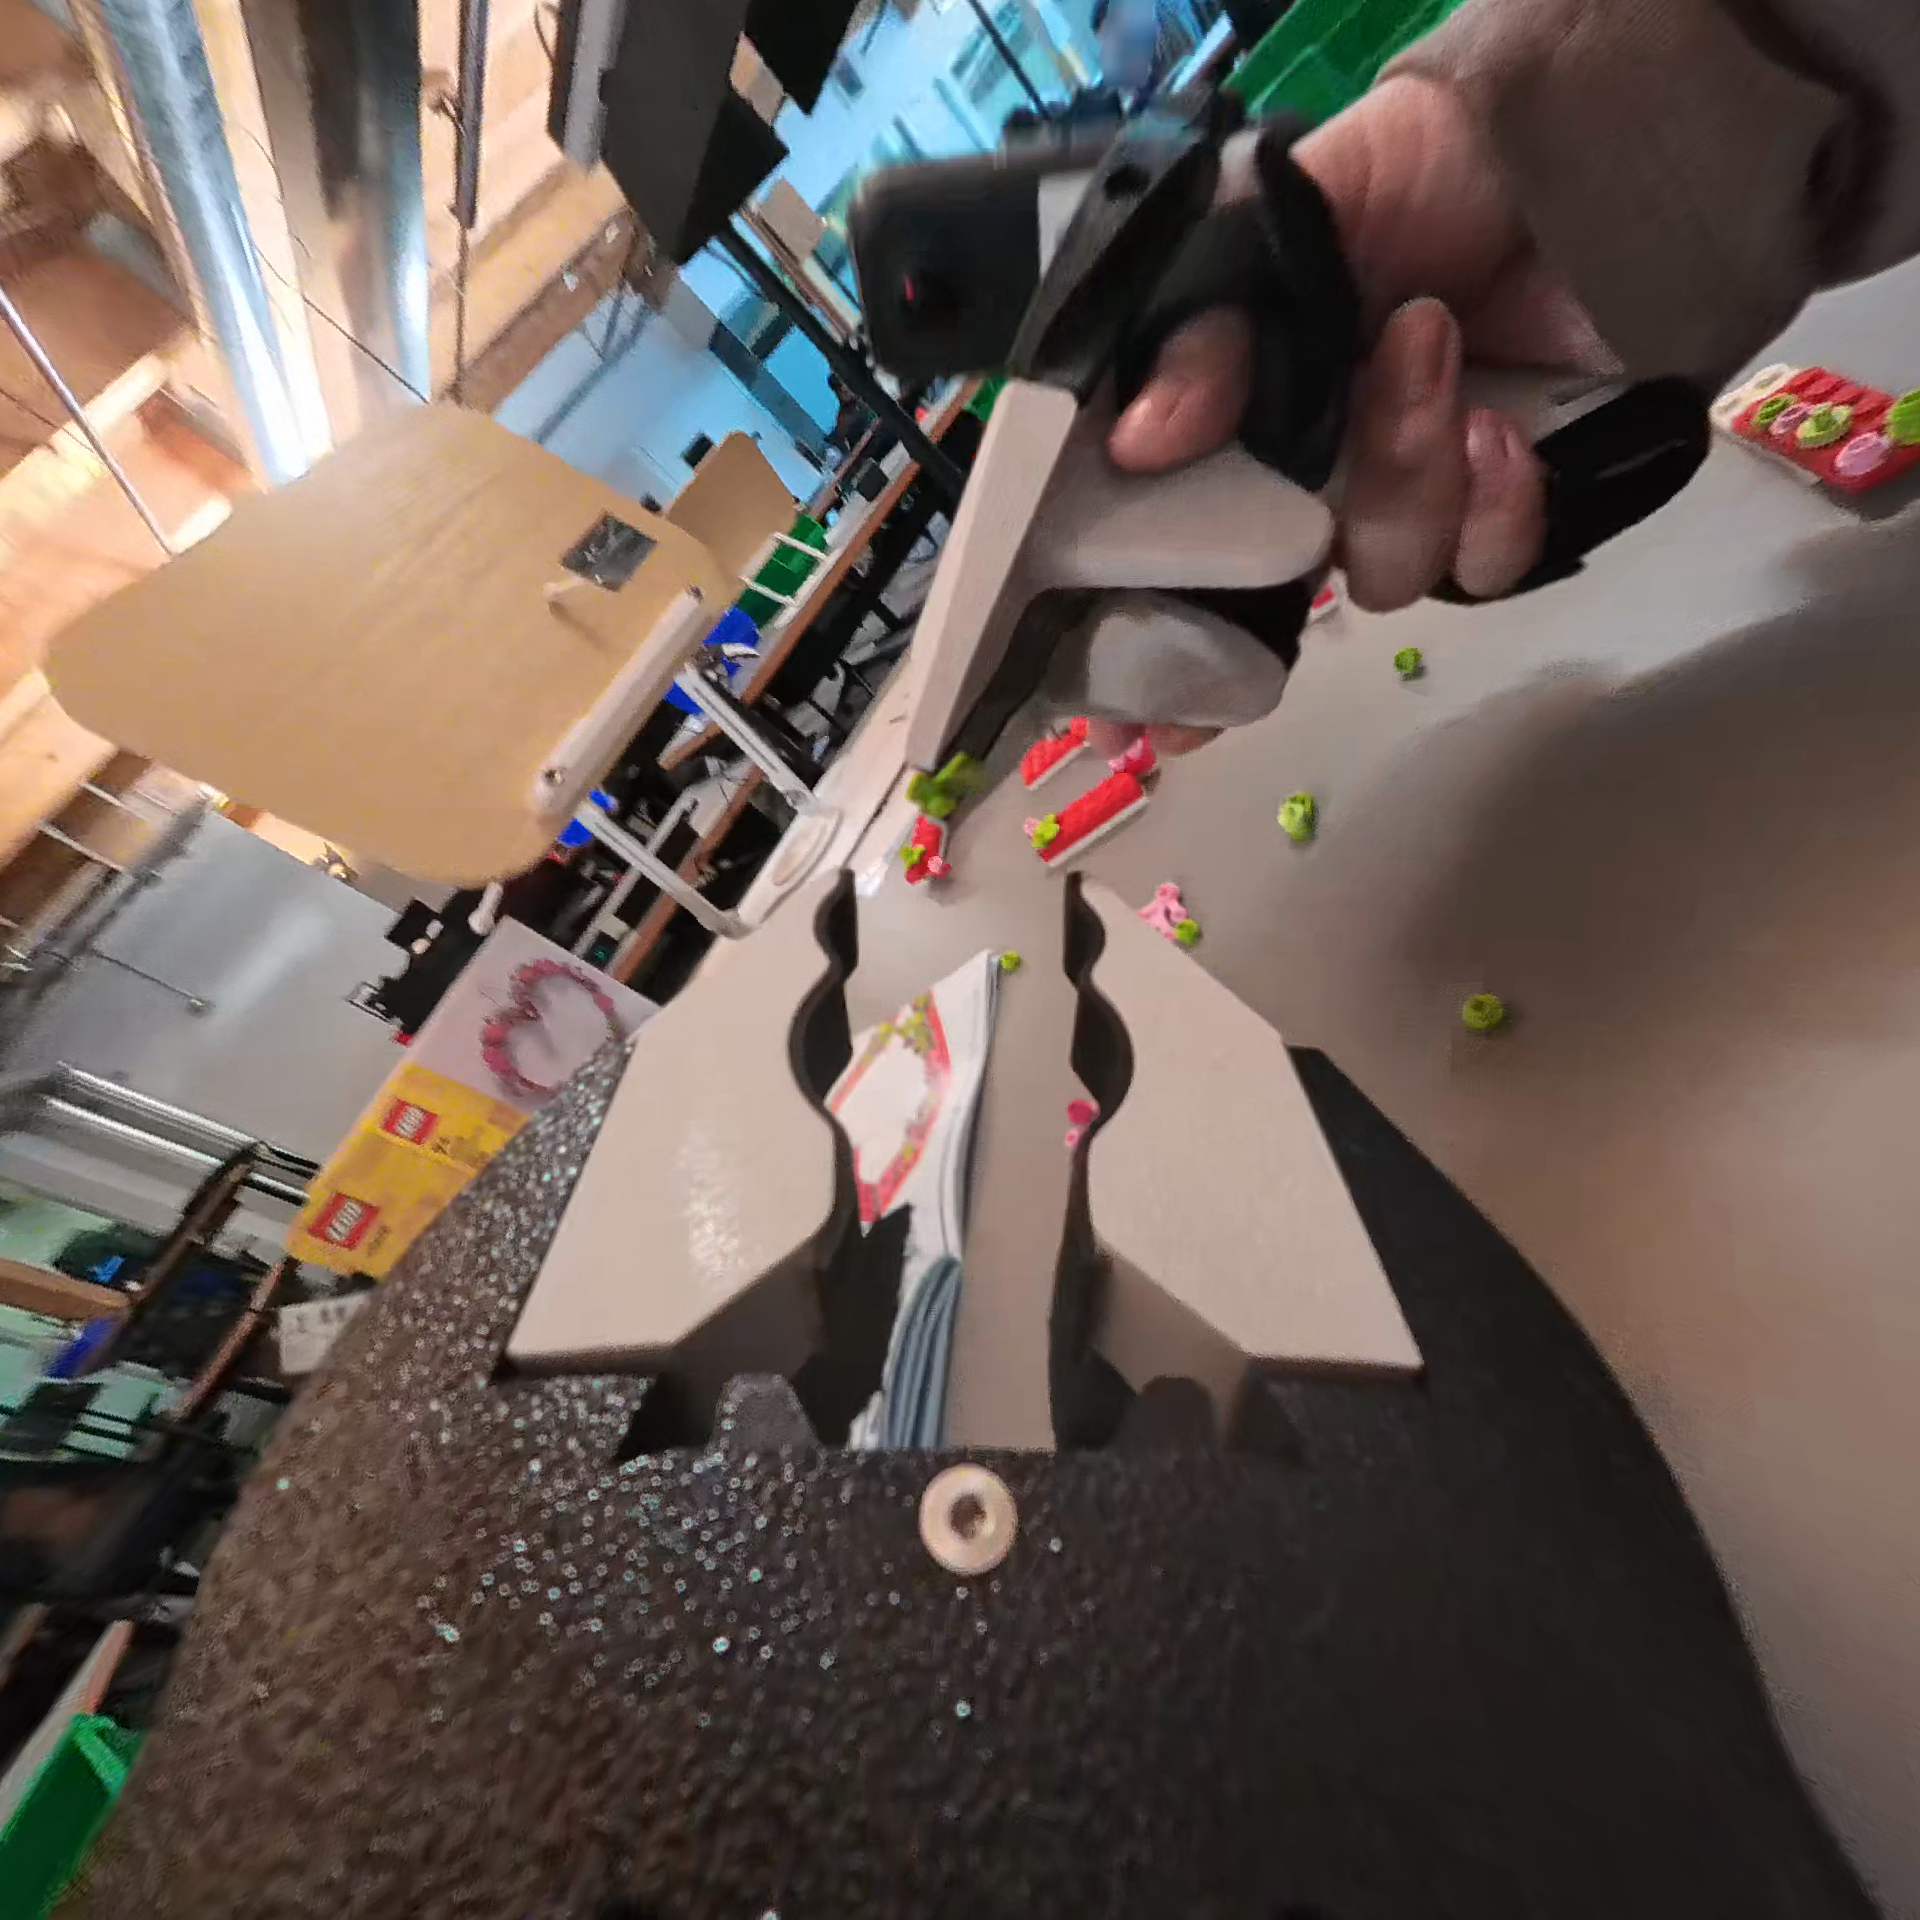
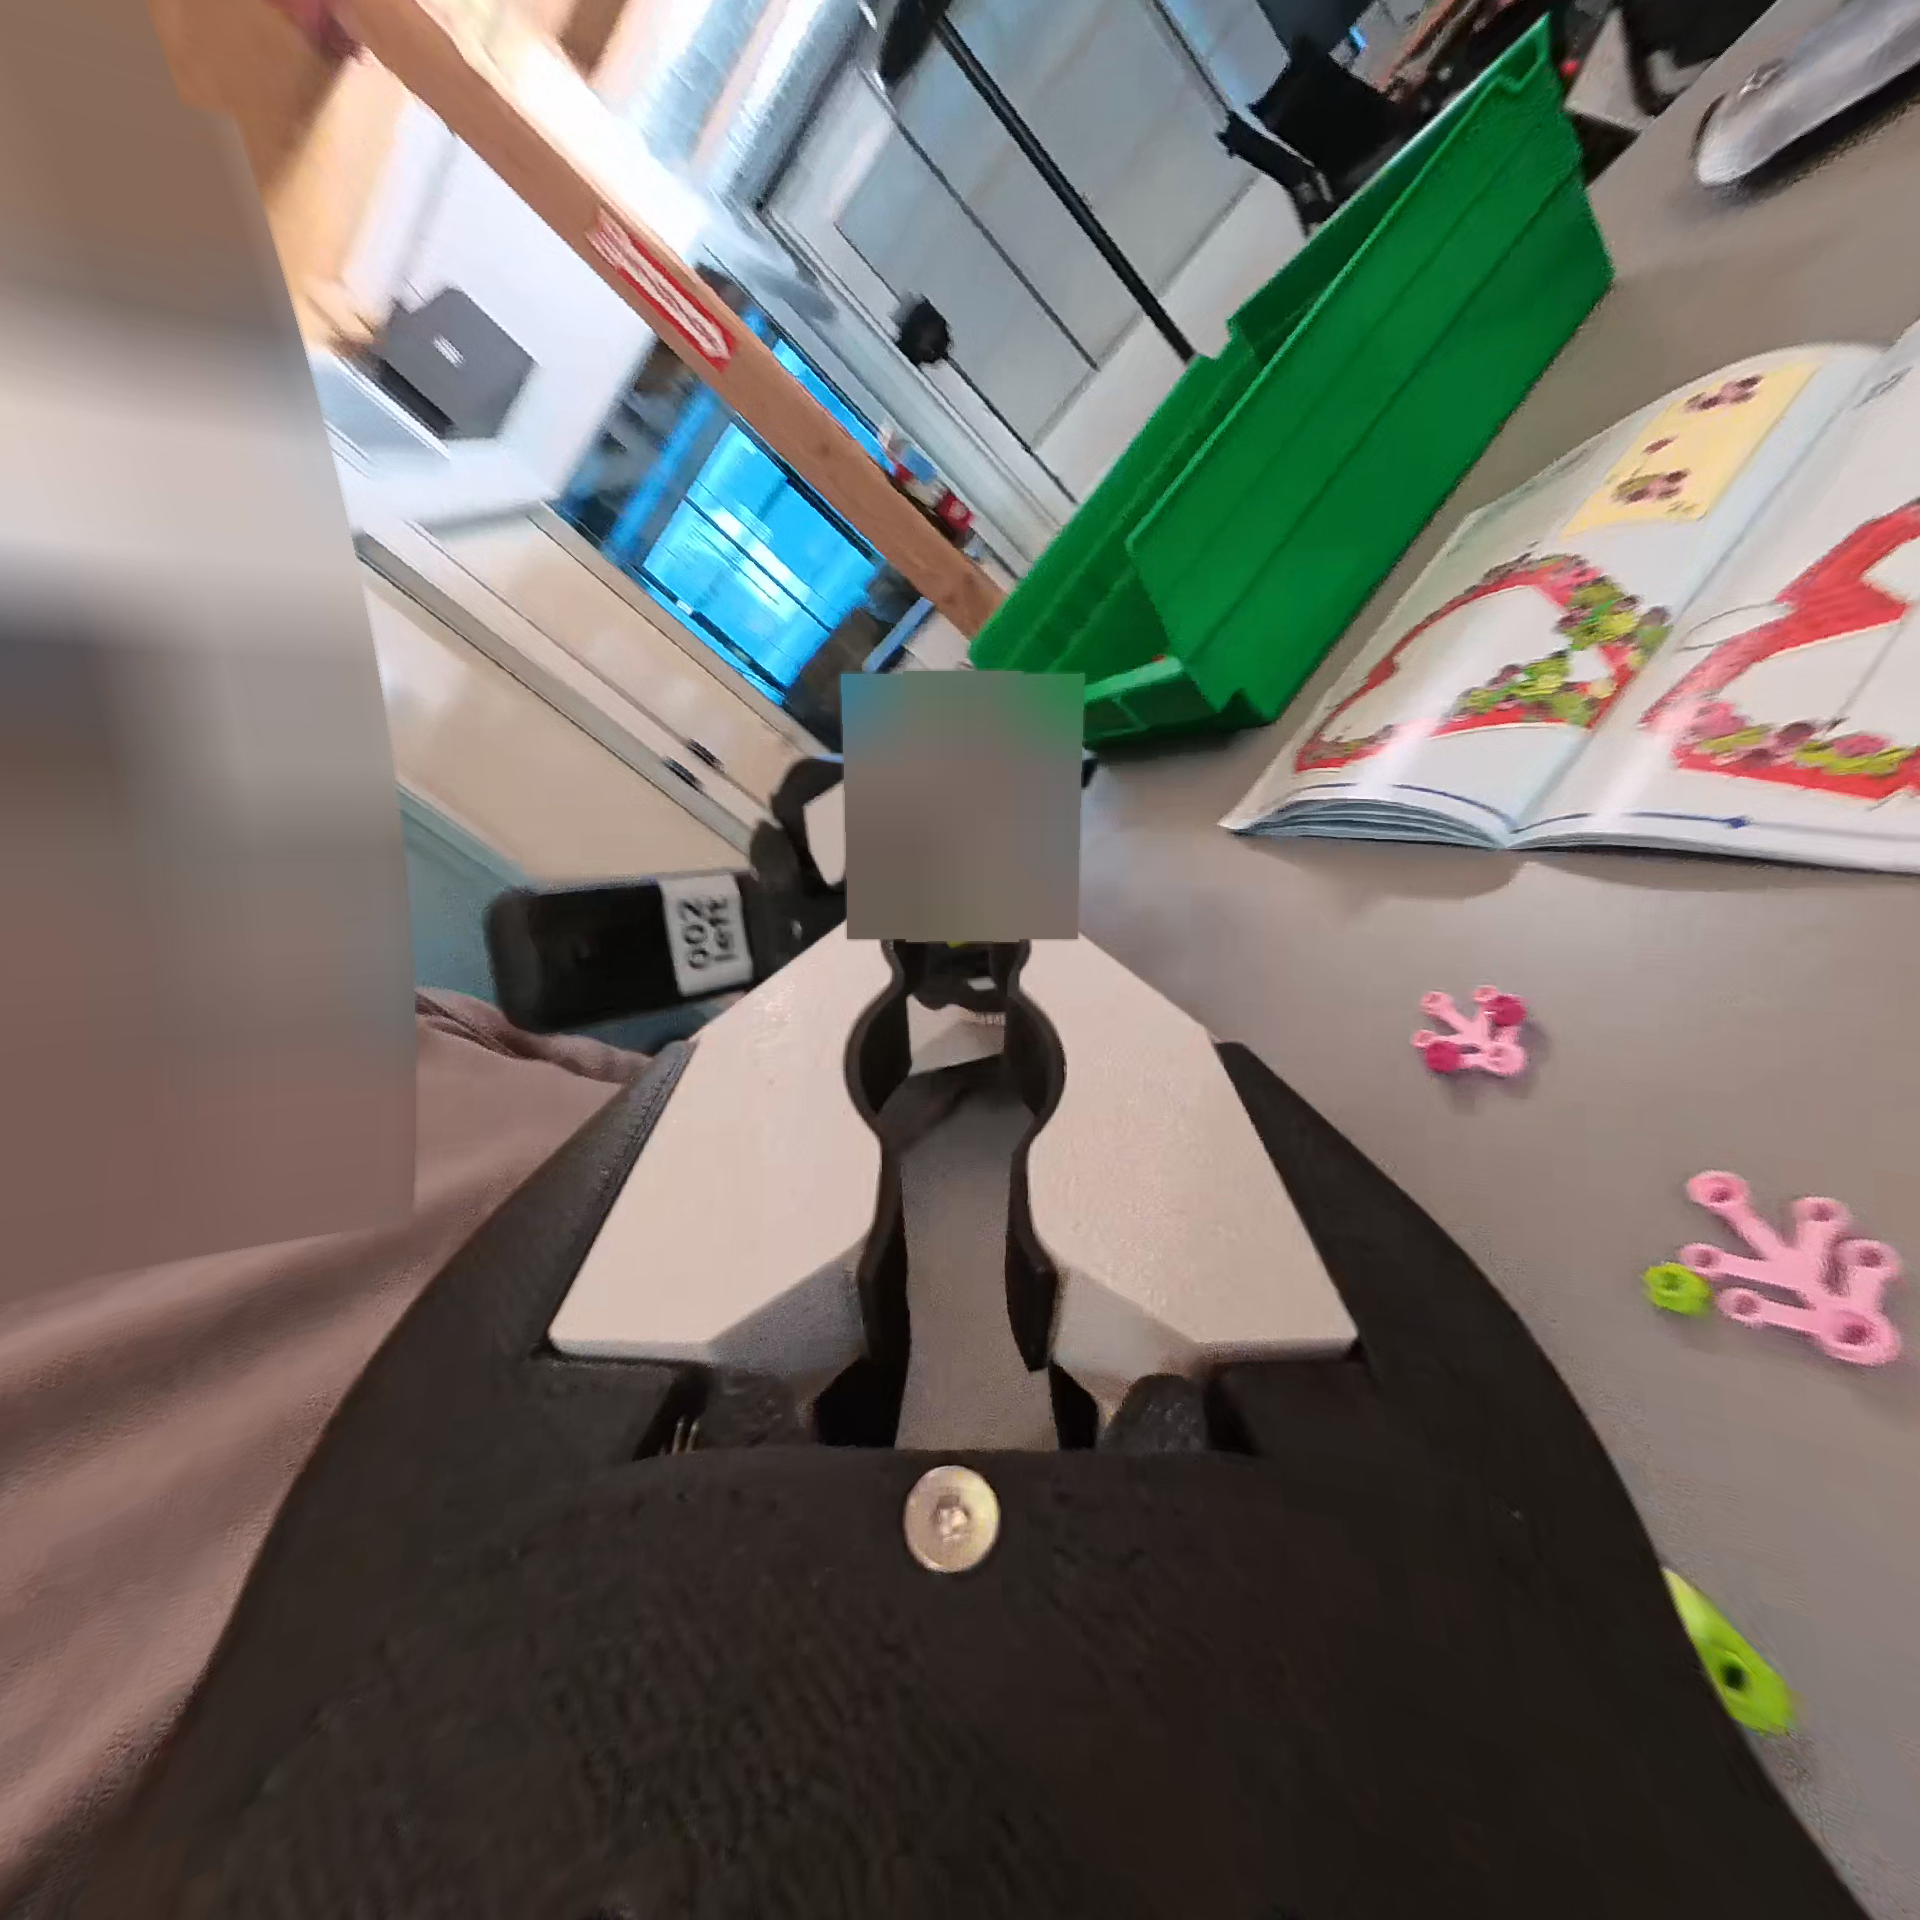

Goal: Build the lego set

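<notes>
My left gripper (image 1: 966, 904) is open and empty, tilted above the grey table (image 1: 1621, 935), with the open instruction booklet (image 1: 914, 1091) seen between its fingers. My right gripper (image 1: 940, 764), held by a hand, points down at the table farther off, its tips closed around a lime green piece (image 1: 948, 781). Red brick strips (image 1: 1091, 805) lie beside it. In the right wrist view my right gripper (image 2: 958, 961) has its jaws nearly together; a blur patch hides the tips and only a speck of lime green shows there.
Loose lime pieces (image 1: 1297, 816) and pink pieces (image 1: 1169, 909) dot the table. A red plate assembly (image 1: 1818, 431) lies far right. The yellow set box (image 1: 416, 1164) stands left. Green bins (image 2: 1351, 468), the booklet (image 2: 1558, 675) and pink branch pieces (image 2: 1787, 1278) lie right. The grippers are tip to tip, or close to it.
</notes>
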Demonstrator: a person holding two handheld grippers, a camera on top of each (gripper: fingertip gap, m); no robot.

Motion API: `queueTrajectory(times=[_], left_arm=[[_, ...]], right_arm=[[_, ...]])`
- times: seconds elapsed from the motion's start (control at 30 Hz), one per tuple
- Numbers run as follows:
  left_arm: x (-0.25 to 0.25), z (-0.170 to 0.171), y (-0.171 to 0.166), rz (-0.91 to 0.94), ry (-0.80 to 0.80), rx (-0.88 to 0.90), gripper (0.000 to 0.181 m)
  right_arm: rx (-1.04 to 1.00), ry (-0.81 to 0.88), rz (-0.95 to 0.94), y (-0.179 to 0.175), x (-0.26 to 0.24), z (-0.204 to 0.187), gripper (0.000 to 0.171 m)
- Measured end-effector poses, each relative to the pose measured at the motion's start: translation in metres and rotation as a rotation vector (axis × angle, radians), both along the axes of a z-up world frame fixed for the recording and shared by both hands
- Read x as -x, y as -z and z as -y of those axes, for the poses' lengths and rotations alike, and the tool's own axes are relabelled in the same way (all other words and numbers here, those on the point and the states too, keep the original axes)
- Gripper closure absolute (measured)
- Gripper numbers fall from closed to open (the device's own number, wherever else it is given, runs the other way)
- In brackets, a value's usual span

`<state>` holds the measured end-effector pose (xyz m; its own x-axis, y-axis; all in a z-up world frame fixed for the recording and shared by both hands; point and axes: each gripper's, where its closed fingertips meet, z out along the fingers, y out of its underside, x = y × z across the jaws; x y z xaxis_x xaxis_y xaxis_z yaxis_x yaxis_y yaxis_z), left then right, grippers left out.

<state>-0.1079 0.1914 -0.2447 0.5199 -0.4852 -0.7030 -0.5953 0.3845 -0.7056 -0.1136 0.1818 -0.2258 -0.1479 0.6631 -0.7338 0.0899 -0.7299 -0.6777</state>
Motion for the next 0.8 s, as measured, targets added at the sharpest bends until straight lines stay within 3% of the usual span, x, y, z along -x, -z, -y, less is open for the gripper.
queueTrajectory(times=[0.2, 0.4, 0.53, 0.67, 0.8], left_arm=[[-0.005, 0.005, -0.024, 0.035, 0.025, -0.125, 0.16], [-0.006, 0.009, -0.028, 0.031, 0.028, -0.172, 0.177], [-0.005, 0.008, -0.025, 0.013, 0.018, -0.151, 0.177], [-0.001, 0.001, -0.01, 0.053, 0.003, 0.021, 0.177], [-0.004, -0.002, 0.012, 0.164, 0.061, 0.359, 0.177]], right_arm=[[0.194, -0.038, -0.124, -0.012, 0.0, 0.0, 0.166], [0.184, -0.036, -0.118, -0.01, 0.001, 0.002, 0.164], [0.132, -0.017, -0.093, -0.007, 0.002, 0.002, 0.159], [-0.107, 0.081, 0.004, 0.003, 0.001, -0.007, 0.152], [-0.598, 0.074, 0.185, 0.023, -0.003, -0.005, 0.157]])
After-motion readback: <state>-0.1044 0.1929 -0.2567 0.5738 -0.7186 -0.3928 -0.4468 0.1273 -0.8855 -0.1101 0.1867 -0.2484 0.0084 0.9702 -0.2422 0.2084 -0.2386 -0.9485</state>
